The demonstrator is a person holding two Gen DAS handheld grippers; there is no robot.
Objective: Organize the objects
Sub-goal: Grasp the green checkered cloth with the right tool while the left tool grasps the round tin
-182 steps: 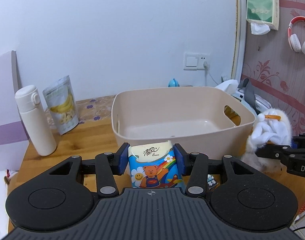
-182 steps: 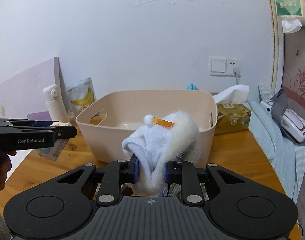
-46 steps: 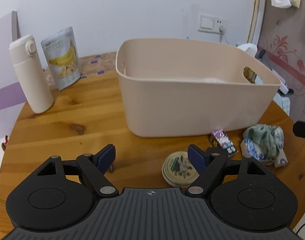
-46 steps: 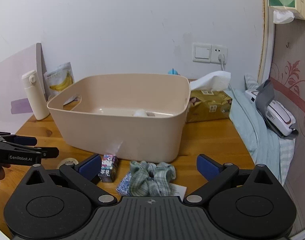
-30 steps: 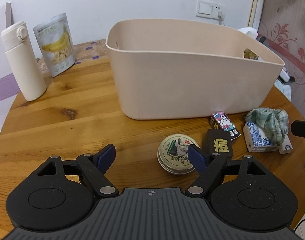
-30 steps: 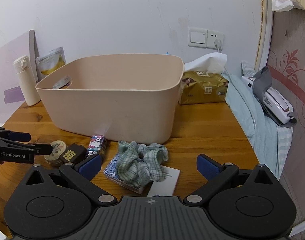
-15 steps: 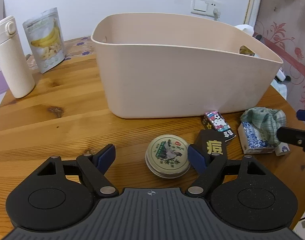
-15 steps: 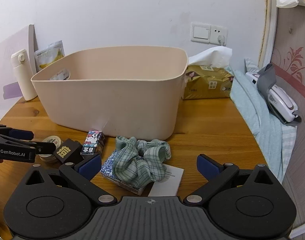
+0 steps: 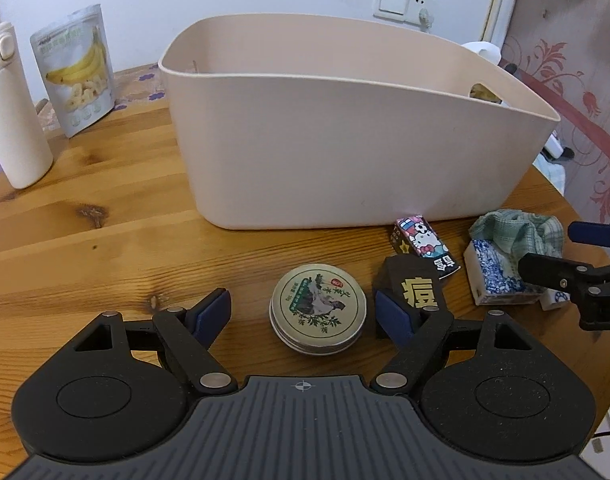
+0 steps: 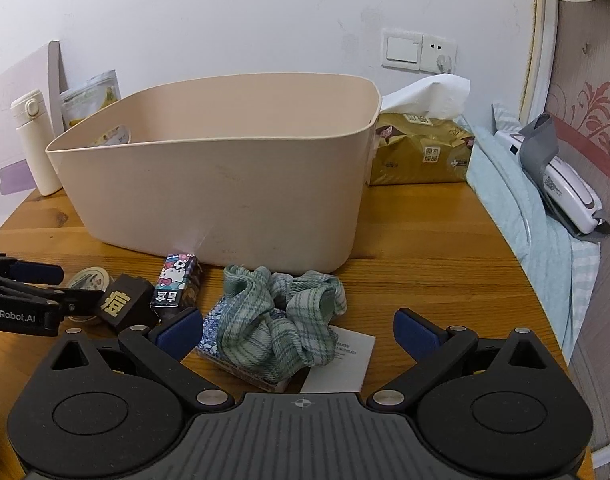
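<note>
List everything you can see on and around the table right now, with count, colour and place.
Bin: 1, beige, table centre.
Round tin: 1, gold-green, between the left gripper's fingers.
Black box: 1, gold character, right of the tin.
Cartoon box: 1, multicoloured, at the bin's front wall.
Checked cloth: 1, green, lying on the patterned box.
Patterned box: 1, blue-white, under the cloth.
Paper card: 1, white, beside that box.
Bottle: 1, cream, far left.
Banana pouch: 1, silver, beside the bottle.
Tissue pack: 1, gold, behind the bin.
Table: 1, wooden.
Left gripper: open.
Right gripper: open.
</note>
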